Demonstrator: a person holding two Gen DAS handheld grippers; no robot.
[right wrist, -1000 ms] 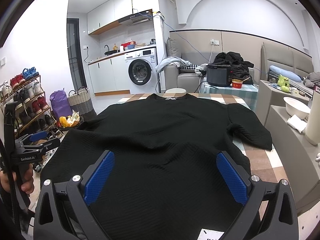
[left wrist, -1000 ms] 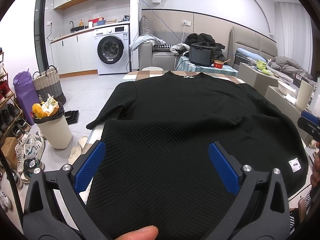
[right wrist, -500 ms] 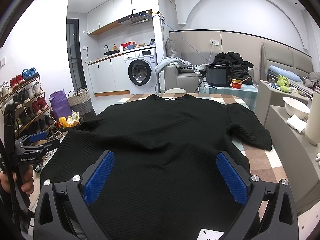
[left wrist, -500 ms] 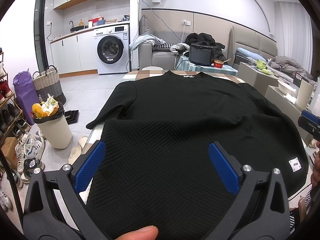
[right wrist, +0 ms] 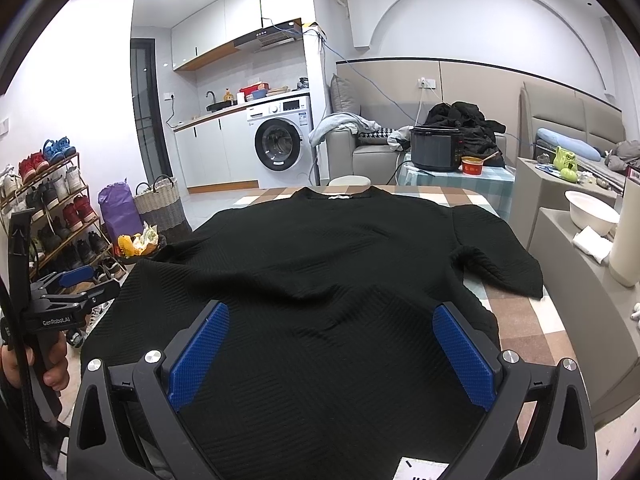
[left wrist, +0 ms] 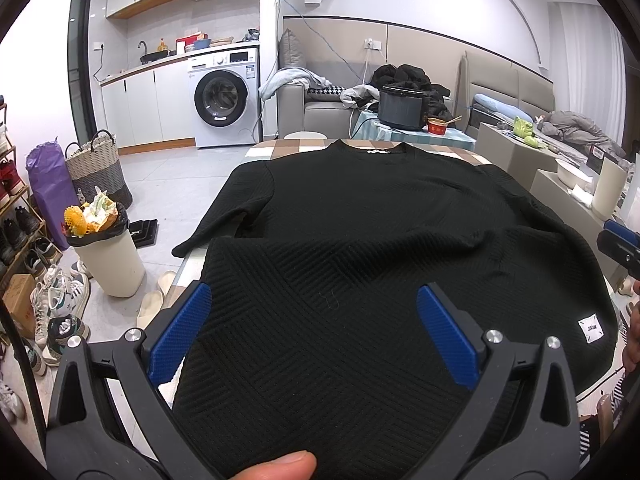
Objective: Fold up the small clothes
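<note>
Right now a black textured sweater point(left wrist: 360, 240) lies spread flat across a checked tabletop point(right wrist: 532, 320), its neckline point(right wrist: 338, 196) at the far edge and its hem toward the cameras. One short sleeve point(left wrist: 224, 216) hangs over the tabletop's left edge in the left wrist view, and the other sleeve point(right wrist: 496, 256) lies on the checked surface at the right in the right wrist view. A small white label point(left wrist: 591, 328) sits near the hem on the sweater's right side. The left gripper point(left wrist: 316, 332) hovers over the near left part of the garment with its blue-padded fingers point(left wrist: 178, 332) spread wide apart, nothing between them but the fabric below; whether they touch the cloth cannot be told. The right gripper point(right wrist: 328, 356) is over the near right part of the hem, its blue fingers point(right wrist: 464, 356) likewise wide apart and gripping nothing. A fingertip point(left wrist: 276, 466) of the person shows at the bottom of the left wrist view. In the right wrist view the left gripper appears at the far left, held by a hand point(right wrist: 24, 364). Off the tabletop's left side stand a white bin point(left wrist: 110, 256) full of rubbish and a shoe rack point(right wrist: 52, 208); a washing machine point(right wrist: 280, 144) stands against the back wall.
</note>
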